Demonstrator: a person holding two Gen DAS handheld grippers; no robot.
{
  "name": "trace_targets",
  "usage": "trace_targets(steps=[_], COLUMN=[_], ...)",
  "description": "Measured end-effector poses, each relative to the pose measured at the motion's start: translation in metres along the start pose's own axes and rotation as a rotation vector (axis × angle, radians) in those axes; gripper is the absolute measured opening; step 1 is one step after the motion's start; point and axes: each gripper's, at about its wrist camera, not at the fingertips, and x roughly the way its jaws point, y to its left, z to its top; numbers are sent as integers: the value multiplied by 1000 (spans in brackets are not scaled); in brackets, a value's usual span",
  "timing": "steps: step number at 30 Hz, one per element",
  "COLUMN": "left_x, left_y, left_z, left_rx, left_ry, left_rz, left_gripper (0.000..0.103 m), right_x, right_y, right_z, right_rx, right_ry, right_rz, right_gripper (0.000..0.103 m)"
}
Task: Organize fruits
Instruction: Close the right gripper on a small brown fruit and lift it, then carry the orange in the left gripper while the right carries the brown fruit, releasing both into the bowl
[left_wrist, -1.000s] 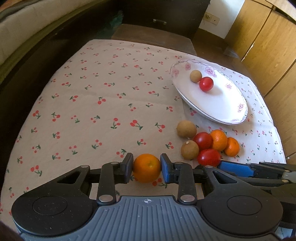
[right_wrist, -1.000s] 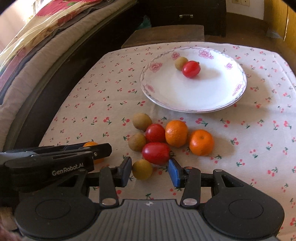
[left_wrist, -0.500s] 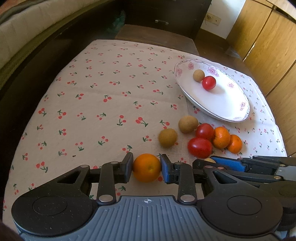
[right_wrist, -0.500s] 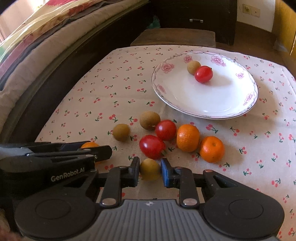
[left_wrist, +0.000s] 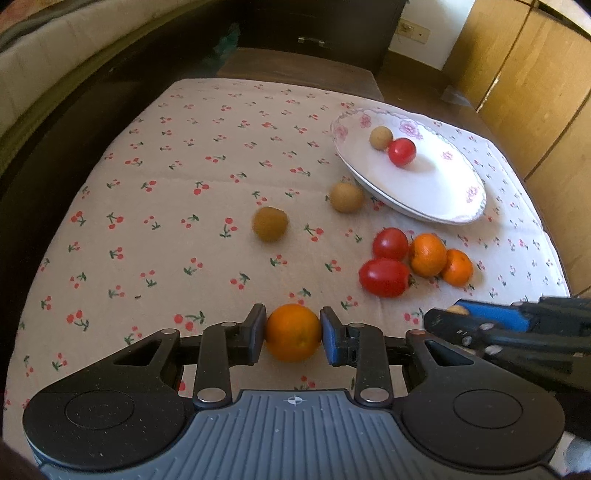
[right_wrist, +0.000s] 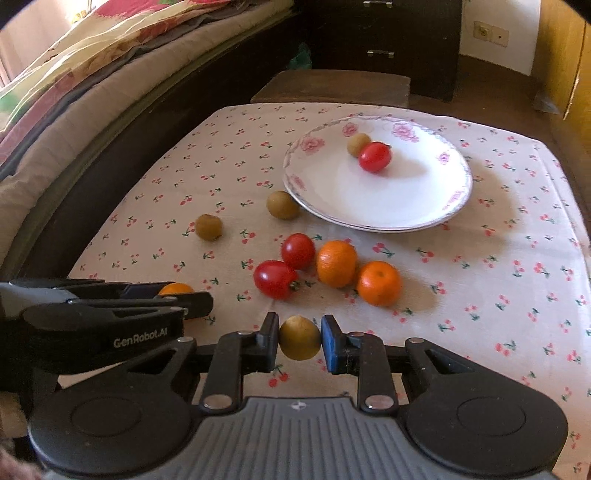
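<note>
The only writing I am reading is "GenRobot.AI" in pale letters on the side of my left gripper (right_wrist: 184, 295), seen from the right wrist camera. That left gripper (left_wrist: 293, 332) is gripping a mandarin (left_wrist: 293, 331) between its two pads, just above the cherry-print tablecloth (left_wrist: 166, 229). My right gripper (right_wrist: 300, 338) is narrowed onto a small tan longan (right_wrist: 300, 337), pads pressing both sides. Ahead on the cloth are lying two red tomatoes (right_wrist: 286, 264) touching two more mandarins (right_wrist: 356, 271), and two loose longans (right_wrist: 243, 216) nearer the white flowered plate (right_wrist: 424, 206), which is holding one longan (right_wrist: 358, 144) and one tomato (right_wrist: 375, 157) side by side.
</note>
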Motion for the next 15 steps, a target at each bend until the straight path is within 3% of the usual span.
trace_targets(steps=[15], left_x=[-16], left_y=[-11], left_z=[8], left_rx=[-12], left_ry=[-42], left_rz=[-41], left_gripper=[39], right_x=[-25], right_y=[-14], right_z=[14], right_rx=[33], right_ry=[-59], right_rz=[-5], right_gripper=[27])
